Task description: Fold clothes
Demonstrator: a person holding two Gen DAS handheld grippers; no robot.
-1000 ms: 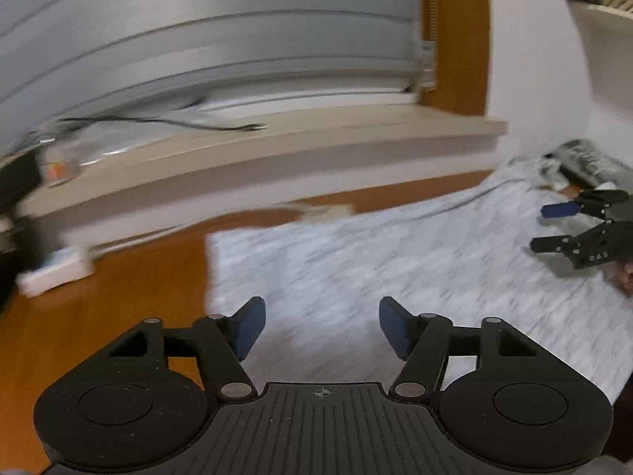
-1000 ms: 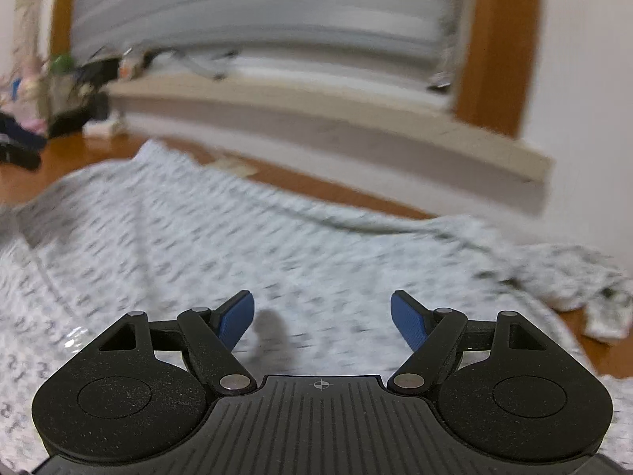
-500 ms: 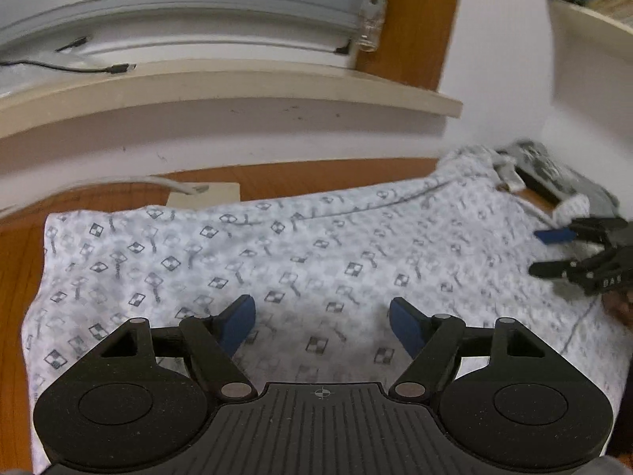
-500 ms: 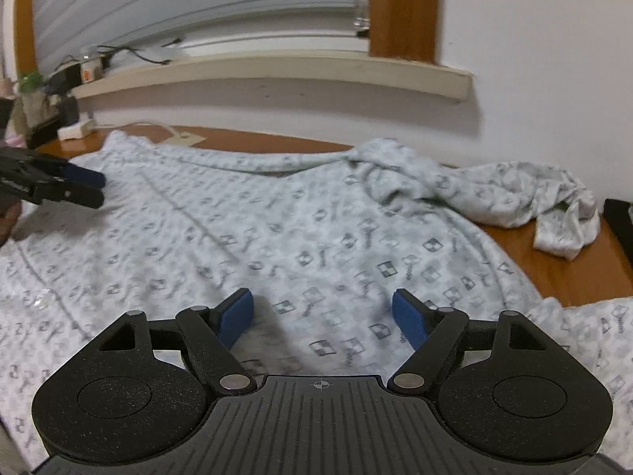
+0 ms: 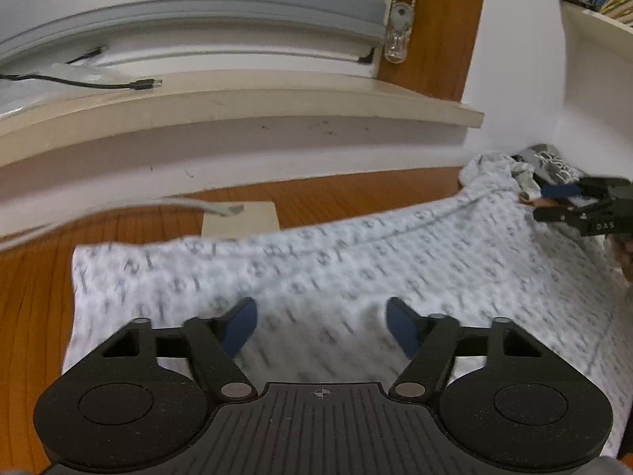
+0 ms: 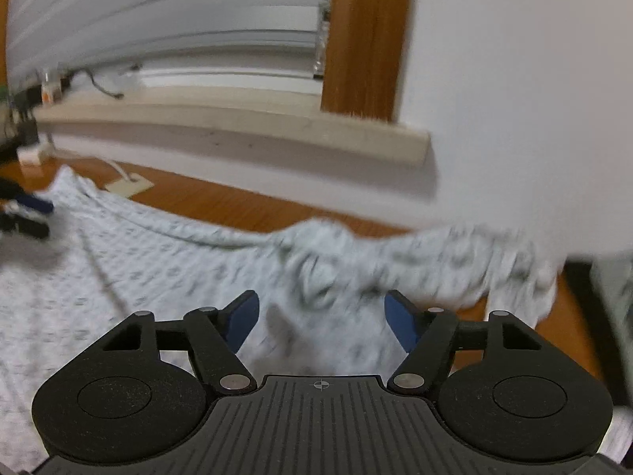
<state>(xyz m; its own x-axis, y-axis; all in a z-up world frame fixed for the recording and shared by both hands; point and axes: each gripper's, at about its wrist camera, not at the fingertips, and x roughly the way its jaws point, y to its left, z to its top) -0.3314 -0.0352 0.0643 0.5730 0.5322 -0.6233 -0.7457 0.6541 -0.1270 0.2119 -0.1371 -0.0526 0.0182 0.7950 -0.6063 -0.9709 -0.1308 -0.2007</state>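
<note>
Both your left gripper and right gripper hover wide open over the shirt, holding nothing. Its bunched sleeve by the table's right edge could, I judge, get folded in crooked if you pinch just one layer.

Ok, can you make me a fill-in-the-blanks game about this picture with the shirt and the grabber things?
1. The patterned shirt is spread out on a ______ table.
2. The pads on the left gripper are coloured ______.
3. Both the left gripper and the right gripper have their fingers wide ______.
4. A black ______ lies on the window sill above the table.

Missing words: wooden; blue; open; cable
</note>
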